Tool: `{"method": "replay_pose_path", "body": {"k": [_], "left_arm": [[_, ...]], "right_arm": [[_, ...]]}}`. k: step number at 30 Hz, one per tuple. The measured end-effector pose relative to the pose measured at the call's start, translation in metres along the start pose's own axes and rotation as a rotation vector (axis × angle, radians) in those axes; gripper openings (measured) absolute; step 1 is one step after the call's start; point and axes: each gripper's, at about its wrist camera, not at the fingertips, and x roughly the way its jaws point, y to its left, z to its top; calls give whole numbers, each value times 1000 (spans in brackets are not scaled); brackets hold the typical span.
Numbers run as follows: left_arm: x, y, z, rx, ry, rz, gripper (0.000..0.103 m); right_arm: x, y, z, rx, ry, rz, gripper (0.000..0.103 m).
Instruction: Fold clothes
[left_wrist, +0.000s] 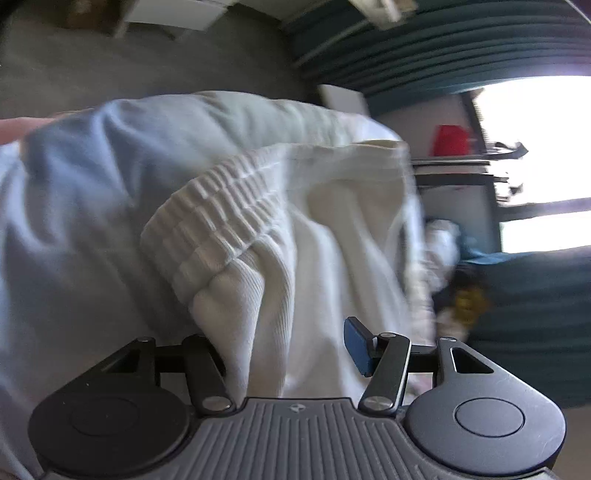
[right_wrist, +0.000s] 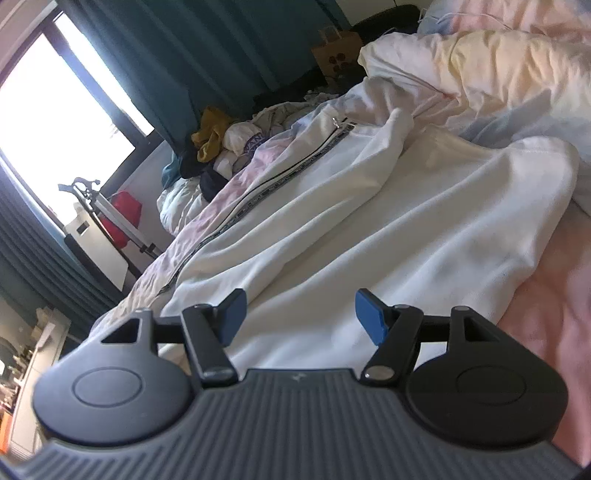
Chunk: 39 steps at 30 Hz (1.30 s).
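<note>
1. Left wrist view, far left: one pale blue cloth (left_wrist: 74, 206) fills the side of the frame, blurred, with a strip of pink bedding behind its upper edge.
2. Centre of the same view: one white garment (left_wrist: 280, 236) with a ribbed elastic band (left_wrist: 214, 218) hangs bunched in front of the lens. Its cloth drops down between the fingers of the left hand-held gripper (left_wrist: 284, 350).
3. That gripper's fingers stand well apart. One blue pad (left_wrist: 357, 347) shows on the right finger; the left pad is hidden behind the white cloth. Whether the cloth is pinched or only draped there, I cannot tell.
4. Right of the garment: one red object (left_wrist: 452, 140), one bright window (left_wrist: 539, 140) and teal curtains, all blurred.
5. Right wrist view, far left: one window, dark teal curtains (right_wrist: 207, 48) and one red object beside a white stand.
6. Middle: one heap of mixed clothes (right_wrist: 221, 147), a mustard piece on top, lies at the far end of the bed.
7. One white zip-up garment (right_wrist: 369, 206) lies spread across the bed, its dark zip line running away from the lens.
8. The right hand-held gripper (right_wrist: 301, 319) sits low over this garment, spread wide, both blue pads clear, holding nothing.
9. Far right: pink bedding (right_wrist: 554, 302) and one rumpled pastel duvet (right_wrist: 498, 62).
</note>
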Motion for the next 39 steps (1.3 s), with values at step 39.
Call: {"method": "replay_pose_path", "body": {"k": [39], "left_arm": [[58,8,6,-1,143,86,59]], "right_arm": [[16,-173,45,750,-136,-296,68]]}}
